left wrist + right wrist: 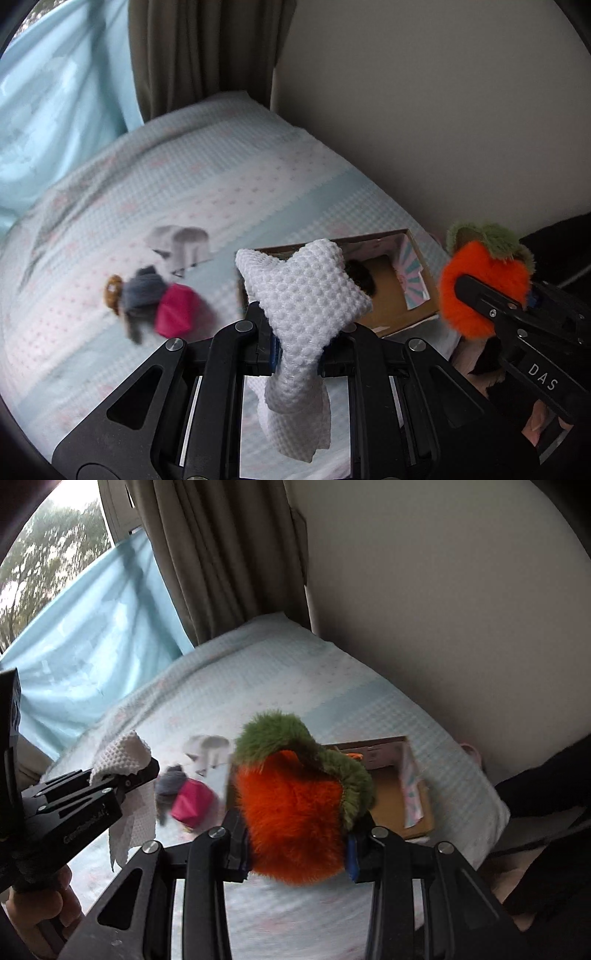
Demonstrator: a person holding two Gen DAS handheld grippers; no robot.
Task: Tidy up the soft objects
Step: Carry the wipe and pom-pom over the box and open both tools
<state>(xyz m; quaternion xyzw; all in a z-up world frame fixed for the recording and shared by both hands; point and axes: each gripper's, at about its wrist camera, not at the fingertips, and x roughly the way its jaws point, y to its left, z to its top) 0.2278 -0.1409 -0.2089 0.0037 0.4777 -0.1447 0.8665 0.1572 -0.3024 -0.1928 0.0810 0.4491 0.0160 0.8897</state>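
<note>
My left gripper (297, 354) is shut on a white waffle-knit cloth (306, 295) and holds it above the bed, just left of an open cardboard box (391, 299). The cloth also shows in the right wrist view (122, 760). My right gripper (297, 849) is shut on an orange plush toy with a green top (291, 808), held above the box's (406, 801) left side. The plush also shows in the left wrist view (480, 291). A pink pouch (175, 310), a grey knit item (142, 291) and a grey-white cloth (183, 245) lie on the bed.
The bed (258, 173) has a light blue and pink patterned cover. A wall (443, 110) runs along its right side. Brown curtains (207, 55) and a blue sheet (55, 92) hang behind. A dark item (358, 275) lies inside the box.
</note>
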